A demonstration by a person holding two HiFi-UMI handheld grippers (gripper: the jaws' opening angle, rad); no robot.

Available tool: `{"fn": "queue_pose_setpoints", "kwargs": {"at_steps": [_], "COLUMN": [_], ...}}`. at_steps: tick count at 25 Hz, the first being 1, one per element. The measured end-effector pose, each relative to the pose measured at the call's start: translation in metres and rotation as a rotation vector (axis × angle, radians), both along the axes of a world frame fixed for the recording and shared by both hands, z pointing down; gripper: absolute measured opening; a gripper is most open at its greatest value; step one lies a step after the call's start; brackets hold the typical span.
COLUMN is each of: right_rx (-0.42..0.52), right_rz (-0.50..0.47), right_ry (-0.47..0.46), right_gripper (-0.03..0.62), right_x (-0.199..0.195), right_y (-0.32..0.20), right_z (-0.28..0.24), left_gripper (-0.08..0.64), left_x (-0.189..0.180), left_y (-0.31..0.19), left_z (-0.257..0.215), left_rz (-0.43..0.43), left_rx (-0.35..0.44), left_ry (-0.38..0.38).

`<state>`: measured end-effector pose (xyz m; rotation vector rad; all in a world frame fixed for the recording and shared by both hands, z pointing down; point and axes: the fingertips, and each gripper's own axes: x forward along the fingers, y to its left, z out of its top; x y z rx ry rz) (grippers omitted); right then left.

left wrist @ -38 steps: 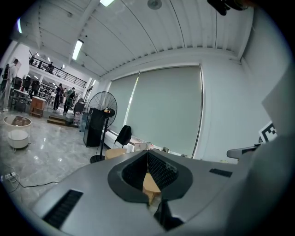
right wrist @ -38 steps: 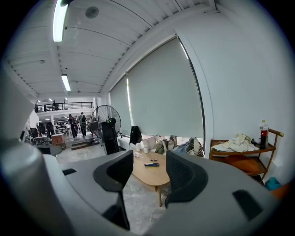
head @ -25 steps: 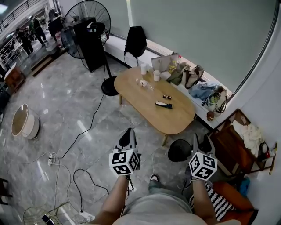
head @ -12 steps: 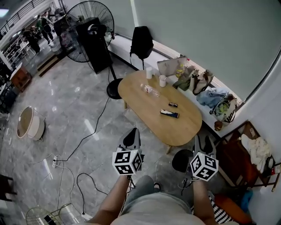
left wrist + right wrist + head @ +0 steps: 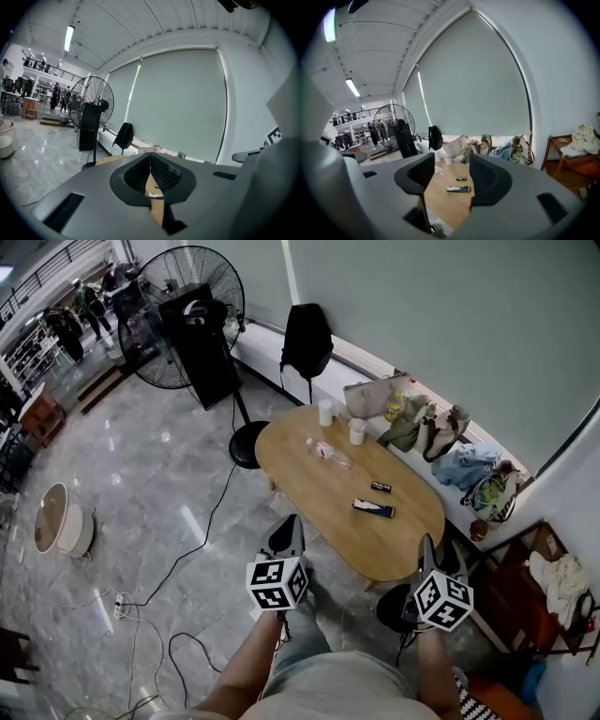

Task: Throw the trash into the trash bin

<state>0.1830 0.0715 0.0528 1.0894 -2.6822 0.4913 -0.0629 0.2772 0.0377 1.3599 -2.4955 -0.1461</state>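
Trash, judged to be the wrappers [image 5: 373, 509] and bottle [image 5: 330, 454], lies mid-desk [image 5: 394, 542], not yet gathered. Left gripper [image 5: 284, 532] fingers are pressed together on nothing; right gripper [image 5: 429, 551] fingers are spread, empty. What is taken for the bin [image 5: 389, 606] stands by the desk's near edge.

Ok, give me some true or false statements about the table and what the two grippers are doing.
1. The right gripper is open and empty. True.
2. The left gripper holds a wrapper. False: its jaws are together with nothing in them.
3. Two wrappers lie on the table. True.
4. The fan stands on the table. False: it stands on the floor, past the table's far end.
5. The bottle stands upright. False: it lies on its side on the table.
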Motion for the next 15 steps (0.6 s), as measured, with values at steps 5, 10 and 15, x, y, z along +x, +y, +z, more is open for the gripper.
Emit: {"fn": "queue_pose_setpoints", "kwargs": {"at_steps": [5,10,15], "right_rx": [-0.013,-0.021,-0.03], "right_rz": [0.043,0.085,0.105], "right_ry": [-0.002,-0.013,-0.009], "right_gripper": [0.236,0.235,0.236], "right_x": [-0.063,-0.14,-0.215], "right_y": [-0.021,-0.041,-0.057], "right_z": [-0.011,-0.024,-0.029], "left_gripper": [0.018,0.018,0.018], "left_x": [-0.076,-0.156,-0.231], "left_y": [-0.042,-0.076,-0.102], "left_z": [-0.016,-0.035,-0.035], "left_rz": [0.059,0.112,0.14], "left_rx": [0.011,0.018,0.004], "left_ry": [0.001,-0.007,0.007]}}
